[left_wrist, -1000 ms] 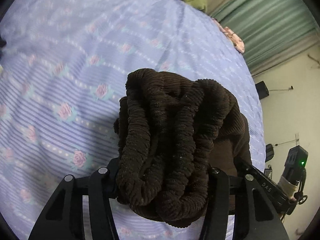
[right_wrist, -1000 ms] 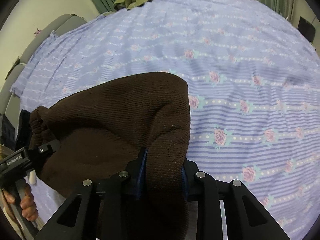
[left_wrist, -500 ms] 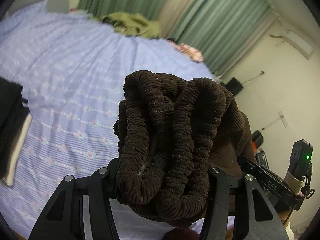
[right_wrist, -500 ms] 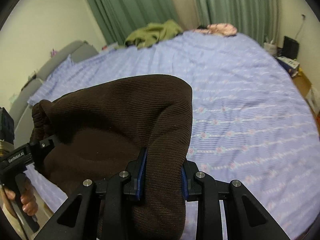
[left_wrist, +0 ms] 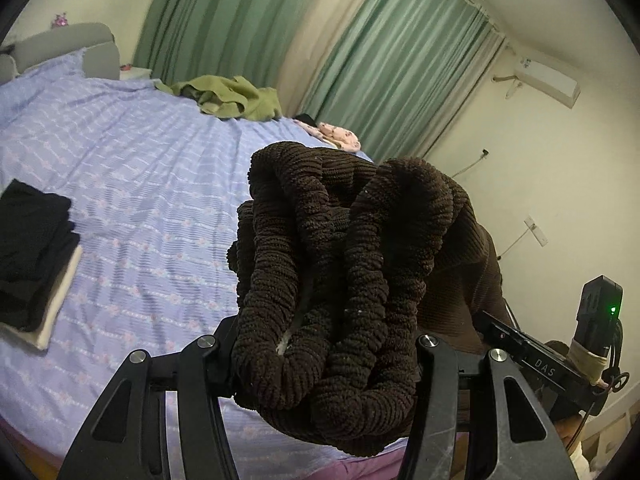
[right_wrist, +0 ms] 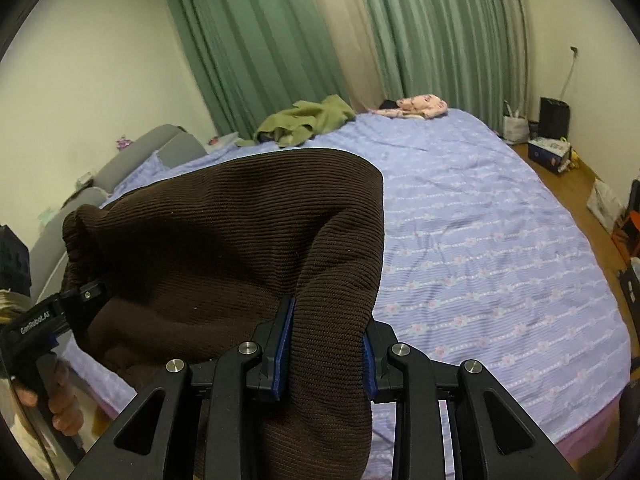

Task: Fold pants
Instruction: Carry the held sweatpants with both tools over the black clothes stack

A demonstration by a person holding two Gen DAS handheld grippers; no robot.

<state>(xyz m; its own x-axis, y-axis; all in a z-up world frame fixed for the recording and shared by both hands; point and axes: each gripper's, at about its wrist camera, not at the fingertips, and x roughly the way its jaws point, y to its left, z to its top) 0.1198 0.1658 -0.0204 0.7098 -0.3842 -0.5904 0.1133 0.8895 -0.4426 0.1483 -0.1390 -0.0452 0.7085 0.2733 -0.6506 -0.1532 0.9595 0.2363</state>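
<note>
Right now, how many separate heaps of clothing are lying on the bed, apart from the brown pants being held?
3: a green heap at the far edge, a pink one beside it, a black folded stack on the left. More may be hidden behind the pants.

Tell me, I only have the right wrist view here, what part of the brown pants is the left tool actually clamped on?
Observer: The left tool is shut on a thick bunched roll of ribbed brown pants, several folds gathered between its fingers.
Operator: Anything lying on the bed that I can't see from my side?
Observer: Yes, a folded black garment sits on a white one near the left edge of the purple bedsheet.
Operator: And the wall past the curtains?
Observer: An air conditioner is mounted high on the wall, right of the green curtains.
</note>
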